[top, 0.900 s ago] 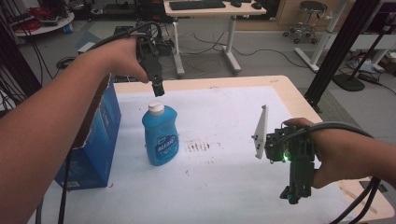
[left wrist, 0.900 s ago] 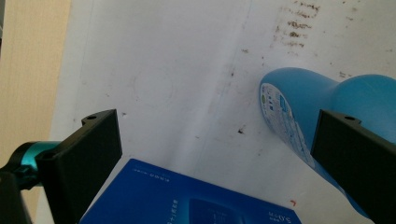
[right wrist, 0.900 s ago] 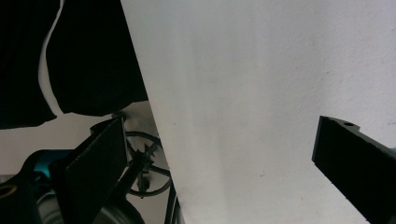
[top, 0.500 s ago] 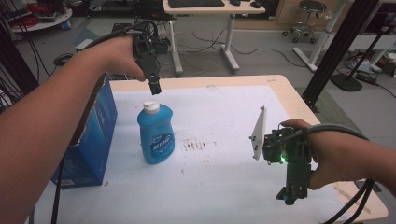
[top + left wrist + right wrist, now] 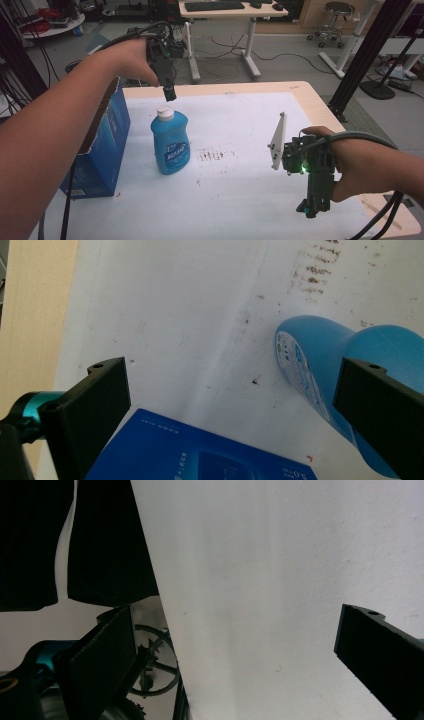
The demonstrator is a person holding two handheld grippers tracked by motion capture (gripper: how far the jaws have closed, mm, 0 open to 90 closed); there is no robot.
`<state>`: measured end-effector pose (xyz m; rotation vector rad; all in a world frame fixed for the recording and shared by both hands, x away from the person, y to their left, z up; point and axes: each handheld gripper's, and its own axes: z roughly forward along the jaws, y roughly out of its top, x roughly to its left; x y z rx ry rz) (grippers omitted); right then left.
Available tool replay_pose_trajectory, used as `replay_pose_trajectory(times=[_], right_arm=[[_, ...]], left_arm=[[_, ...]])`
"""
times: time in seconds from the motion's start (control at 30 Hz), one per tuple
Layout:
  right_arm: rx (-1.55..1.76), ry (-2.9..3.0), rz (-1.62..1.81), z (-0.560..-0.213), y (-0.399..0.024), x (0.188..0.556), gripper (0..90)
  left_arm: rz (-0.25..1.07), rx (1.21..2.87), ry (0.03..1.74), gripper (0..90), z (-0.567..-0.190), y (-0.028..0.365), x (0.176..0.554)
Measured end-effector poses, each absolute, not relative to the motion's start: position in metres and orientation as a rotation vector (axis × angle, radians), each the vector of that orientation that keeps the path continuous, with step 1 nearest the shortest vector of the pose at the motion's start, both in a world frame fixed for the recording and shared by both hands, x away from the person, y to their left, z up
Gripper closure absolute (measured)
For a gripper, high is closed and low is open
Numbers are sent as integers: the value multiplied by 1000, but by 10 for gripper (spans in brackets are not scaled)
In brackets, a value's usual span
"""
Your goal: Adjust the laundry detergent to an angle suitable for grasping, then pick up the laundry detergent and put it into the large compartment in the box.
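A blue dish-soap bottle with a white cap stands upright on the white table mat. My left gripper points down just above and behind the cap, without touching it. In the left gripper view its jaws stand wide apart with nothing between them; the bottle lies off to the right. My right gripper hangs low over the mat's front right part, tips down. Its jaws are open over bare mat.
A blue carton stands at the table's left edge, close beside the bottle, and also shows below the left jaws. Dark smudges mark the mat's middle. A black frame post rises past the table's right far corner.
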<state>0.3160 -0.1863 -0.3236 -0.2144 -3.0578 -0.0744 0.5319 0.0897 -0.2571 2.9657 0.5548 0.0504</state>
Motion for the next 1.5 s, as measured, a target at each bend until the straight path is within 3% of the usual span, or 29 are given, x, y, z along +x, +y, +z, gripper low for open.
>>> replay_pose_trajectory(times=[0.57,1.5], right_arm=[[-195,-3054,-72,-323,-183,318,25],[-102,-3087,-75,-316,-175,311,25]], left_arm=[[52,2957,568,18,-252,93,529],[10,2890,746,18,-205,107,470]])
